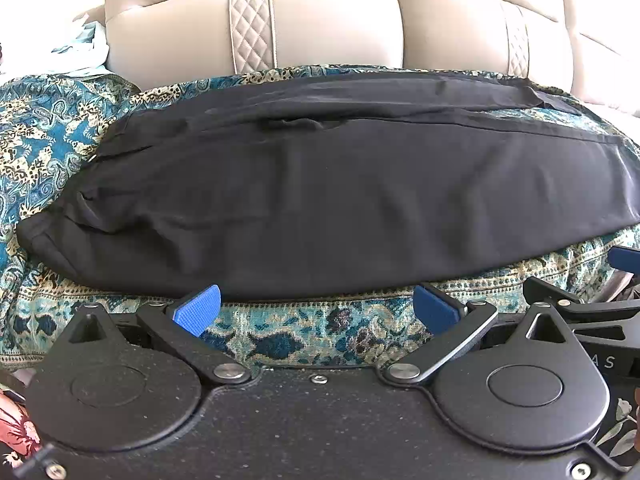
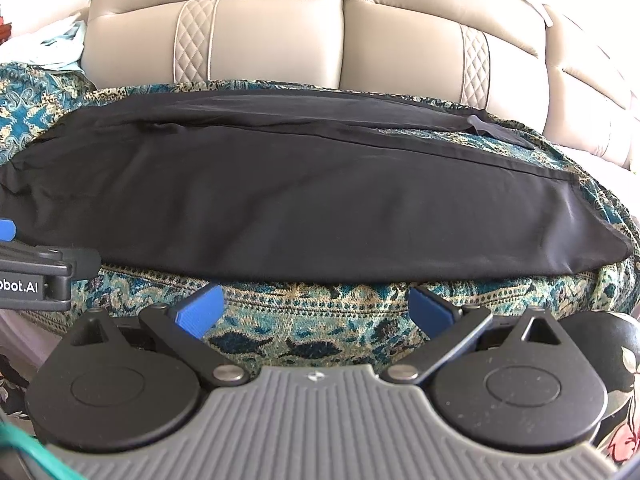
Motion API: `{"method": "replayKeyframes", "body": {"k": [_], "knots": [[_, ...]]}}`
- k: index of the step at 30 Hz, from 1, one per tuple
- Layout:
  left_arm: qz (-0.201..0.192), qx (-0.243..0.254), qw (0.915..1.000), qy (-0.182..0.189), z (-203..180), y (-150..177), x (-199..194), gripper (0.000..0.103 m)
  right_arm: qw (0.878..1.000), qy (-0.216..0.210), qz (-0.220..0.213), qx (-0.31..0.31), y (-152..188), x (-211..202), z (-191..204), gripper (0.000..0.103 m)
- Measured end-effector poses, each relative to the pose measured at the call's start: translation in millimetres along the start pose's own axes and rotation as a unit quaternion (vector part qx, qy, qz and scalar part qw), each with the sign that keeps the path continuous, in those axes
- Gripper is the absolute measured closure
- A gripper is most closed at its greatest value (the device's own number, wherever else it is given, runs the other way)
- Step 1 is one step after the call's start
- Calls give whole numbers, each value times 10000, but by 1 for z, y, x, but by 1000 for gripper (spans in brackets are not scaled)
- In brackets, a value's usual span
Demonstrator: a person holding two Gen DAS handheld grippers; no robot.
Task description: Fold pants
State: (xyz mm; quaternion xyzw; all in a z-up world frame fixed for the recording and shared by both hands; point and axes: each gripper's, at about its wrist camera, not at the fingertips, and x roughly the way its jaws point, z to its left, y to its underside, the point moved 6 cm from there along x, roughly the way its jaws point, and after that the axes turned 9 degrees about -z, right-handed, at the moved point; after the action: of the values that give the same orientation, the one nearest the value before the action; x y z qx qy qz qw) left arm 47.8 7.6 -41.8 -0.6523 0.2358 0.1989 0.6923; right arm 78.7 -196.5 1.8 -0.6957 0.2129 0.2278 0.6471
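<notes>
Black pants [image 1: 320, 200] lie folded lengthwise across a teal patterned cover [image 1: 312, 340], one leg on the other, running left to right. They also show in the right wrist view [image 2: 304, 208]. My left gripper [image 1: 316, 310] is open and empty, just in front of the pants' near edge. My right gripper [image 2: 314, 308] is open and empty too, just short of the near edge, further toward the pants' right end. The right gripper's blue fingertip [image 1: 624, 258] shows at the right edge of the left wrist view.
A beige leather sofa back [image 1: 340, 24] rises behind the pants. Pale cloth [image 1: 80, 44] lies at the far left. The patterned cover [image 2: 320, 332] drops over the seat's front edge below the grippers. The left gripper's body [image 2: 36, 276] shows at the left.
</notes>
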Motion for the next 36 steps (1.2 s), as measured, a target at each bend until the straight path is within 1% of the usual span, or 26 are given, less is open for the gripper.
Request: {"method": "replayKeyframes", "body": {"k": [9,11,13,16,18,21,24,26,28,31,34,36], "knots": [[90,-1,9999,-63,5,0,9,0,9999,55,98,44,1,7,1,0],[124,47,9999,-59,7,-2,13,0,9998,-7,159,113,-1,11,0,0],[163,92,9998,-56,12,-9,19,0,9997,5,192,177,-6,18,-2,0],[238,18,9997,-103,30,-31,36,0,9997,97,101,182,-22,32,-7,0],[220,-52,9994,-254,49,-54,51,0,9997,148,-13,200,-39,47,-13,0],[77,-100,9977,-666,81,-95,77,0,9996,-40,-93,265,-73,75,-22,0],[79,-336,9934,-1090,115,-136,108,0,9991,-176,13,377,-109,109,-28,0],[256,-613,9903,-1219,137,-157,131,0,9985,-254,130,469,-136,136,-29,0],[594,-971,9853,-1274,159,-172,159,0,9975,-383,247,548,-164,161,-24,0],[895,-1471,9745,-1439,184,-184,193,0,9947,-506,474,766,-201,203,-16,0],[928,-1777,9645,-1720,206,-192,219,0,9899,-599,736,1057,-231,252,-1,0],[914,-1920,9594,-1854,219,-197,236,0,9874,-553,831,1226,-245,286,11,0]]}}
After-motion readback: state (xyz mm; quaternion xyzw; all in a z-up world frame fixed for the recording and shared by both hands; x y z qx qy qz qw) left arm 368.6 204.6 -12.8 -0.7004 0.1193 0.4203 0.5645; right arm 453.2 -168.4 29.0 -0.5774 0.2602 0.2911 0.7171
